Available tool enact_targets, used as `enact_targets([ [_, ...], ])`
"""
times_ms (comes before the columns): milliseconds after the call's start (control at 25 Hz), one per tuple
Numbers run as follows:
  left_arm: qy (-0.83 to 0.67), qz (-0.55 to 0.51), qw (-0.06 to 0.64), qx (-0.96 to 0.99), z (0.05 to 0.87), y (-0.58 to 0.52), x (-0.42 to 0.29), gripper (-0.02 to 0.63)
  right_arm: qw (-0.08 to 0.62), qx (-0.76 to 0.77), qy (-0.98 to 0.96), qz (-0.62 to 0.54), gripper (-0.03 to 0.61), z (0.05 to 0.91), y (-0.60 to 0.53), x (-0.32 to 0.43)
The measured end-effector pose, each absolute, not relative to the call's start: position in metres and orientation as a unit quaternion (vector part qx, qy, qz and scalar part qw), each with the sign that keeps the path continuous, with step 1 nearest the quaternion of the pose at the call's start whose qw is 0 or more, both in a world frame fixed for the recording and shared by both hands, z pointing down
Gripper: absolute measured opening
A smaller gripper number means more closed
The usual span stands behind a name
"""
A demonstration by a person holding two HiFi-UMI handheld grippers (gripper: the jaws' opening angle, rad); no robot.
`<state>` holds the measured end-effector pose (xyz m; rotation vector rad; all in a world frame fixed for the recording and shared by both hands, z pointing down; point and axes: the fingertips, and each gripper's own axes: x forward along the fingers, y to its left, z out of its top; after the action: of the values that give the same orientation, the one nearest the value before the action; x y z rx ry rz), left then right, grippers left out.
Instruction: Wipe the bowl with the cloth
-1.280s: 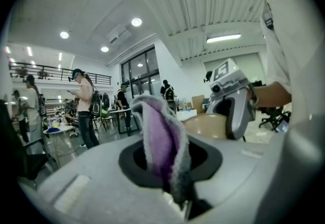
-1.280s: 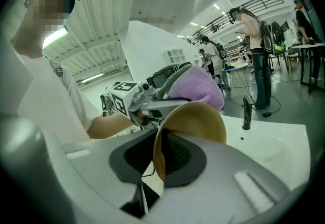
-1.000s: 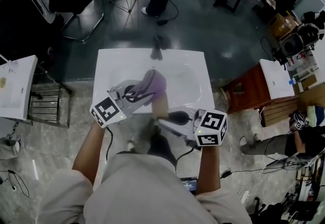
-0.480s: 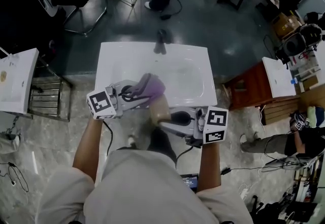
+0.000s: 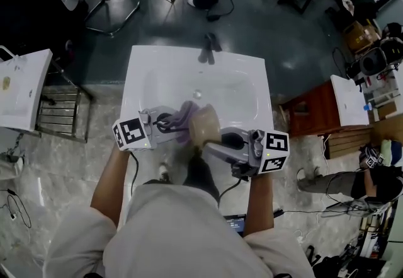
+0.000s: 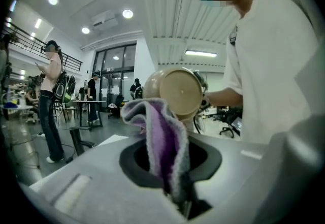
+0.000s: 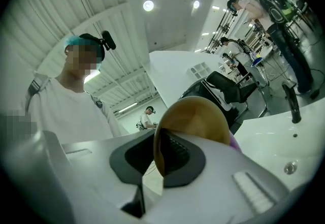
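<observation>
In the head view, the left gripper (image 5: 171,121) is holding a purple cloth (image 5: 186,114) against the tan bowl (image 5: 204,125), seemingly touching it, over the white washbasin (image 5: 148,72). In the left gripper view, its jaws are clamping the cloth. In the right gripper view, the right gripper (image 7: 161,162) is pinching the bowl's rim, its jaws having just been closing.

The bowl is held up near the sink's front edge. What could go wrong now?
1. The right tongs, which have just been closing, pinch only the thin rim of the bowl. A hard push might twist it loose, and it could drop onto the sink or the floor.
2. The left tongs grip the cloth by one end, so rubbing might tug it out.
</observation>
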<state>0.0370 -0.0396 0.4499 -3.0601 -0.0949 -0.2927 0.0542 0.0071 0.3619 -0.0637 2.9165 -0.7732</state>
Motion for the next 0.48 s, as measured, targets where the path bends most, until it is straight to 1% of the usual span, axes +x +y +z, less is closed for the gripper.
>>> enact_targets([
  [160, -0.037, -0.078, 0.010, -0.996, 0.455, -0.029, 0.038, 0.066, 0.067, -0.033, 0.966, -0.246, 0.019, 0.360, -0.002, 0.052],
  [360, -0.022, -0.044, -0.016, -0.999, 0.450, -0.021, 0.039, 0.066, 0.104, -0.083, 0.958, -0.253, 0.015, 0.356, -0.025, 0.053],
  [480, -0.023, -0.031, -0.020, -0.999, 0.447, -0.018, 0.041, 0.066, 0.112, -0.120, 0.951, -0.262, 0.014, 0.361, -0.041, 0.051],
])
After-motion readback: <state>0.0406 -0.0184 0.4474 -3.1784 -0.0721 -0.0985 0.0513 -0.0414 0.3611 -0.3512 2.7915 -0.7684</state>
